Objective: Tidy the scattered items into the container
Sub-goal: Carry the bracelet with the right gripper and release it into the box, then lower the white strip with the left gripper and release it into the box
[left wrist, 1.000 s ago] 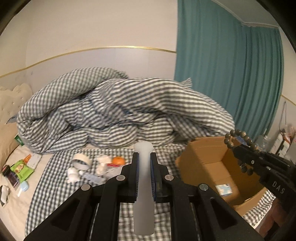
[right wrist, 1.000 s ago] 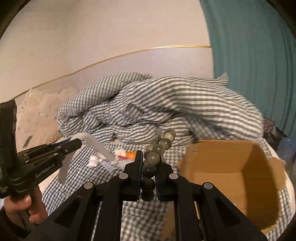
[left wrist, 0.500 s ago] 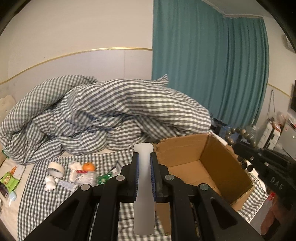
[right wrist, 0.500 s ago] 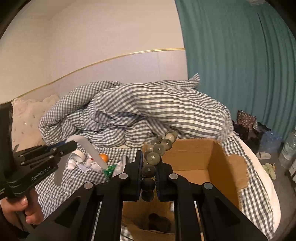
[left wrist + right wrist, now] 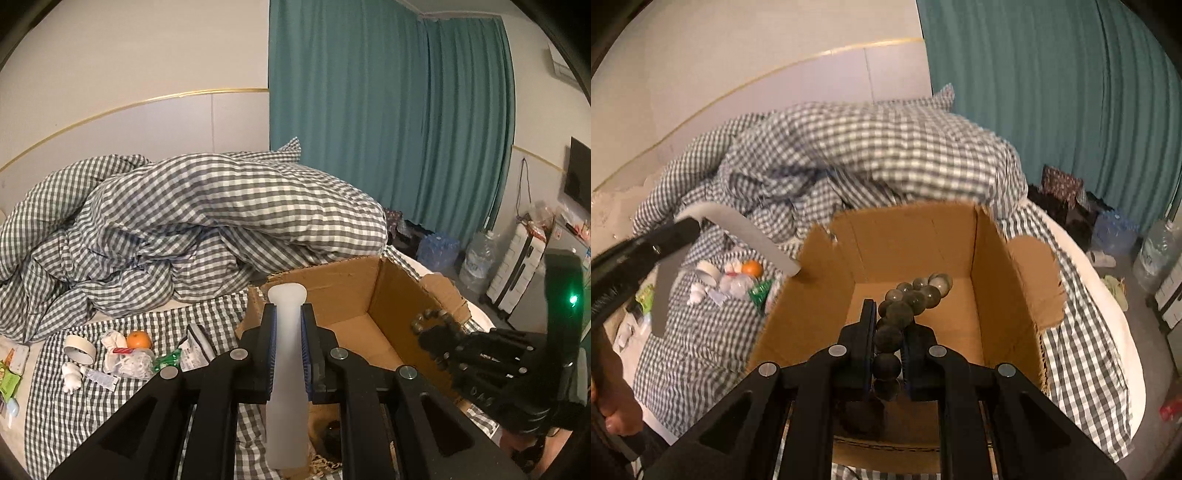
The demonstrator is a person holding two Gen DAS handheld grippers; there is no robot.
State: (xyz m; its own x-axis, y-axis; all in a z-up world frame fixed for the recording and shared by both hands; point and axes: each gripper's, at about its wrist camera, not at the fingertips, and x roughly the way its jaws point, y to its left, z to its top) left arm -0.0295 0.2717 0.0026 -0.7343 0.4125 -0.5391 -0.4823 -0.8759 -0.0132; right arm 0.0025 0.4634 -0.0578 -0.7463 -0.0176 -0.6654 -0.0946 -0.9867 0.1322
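Left claw: closed on a white translucent shoehorn, gripped at mid-length between the blue pads. The shoehorn runs up the lower centre of the left wrist view, its rounded tip standing in front of the near left rim of the cardboard box. In the right wrist view the same shoehorn appears at centre left as a curved grey-white strip, its end just beside the box's left wall; whether they touch cannot be told.

Right claw: closed on a string of dark beads. The beads pass between the pads and loop forward above the open box, over its brown floor. In the left wrist view this claw sits at lower right, blurred, with the beads at its tip over the box's right side.

The box stands open on the bed, on a grey-and-white checked sheet, with a crumpled checked duvet heaped behind it. A dark item lies on the box floor near the lower edge of the left wrist view; too dim to identify.

Loose items lie in a cluster on the sheet at lower left of the left wrist view, well apart from the box: a roll of tape, an orange, a green wrapper, a small white figurine and crumpled white pieces. A teal curtain fills the upper right.
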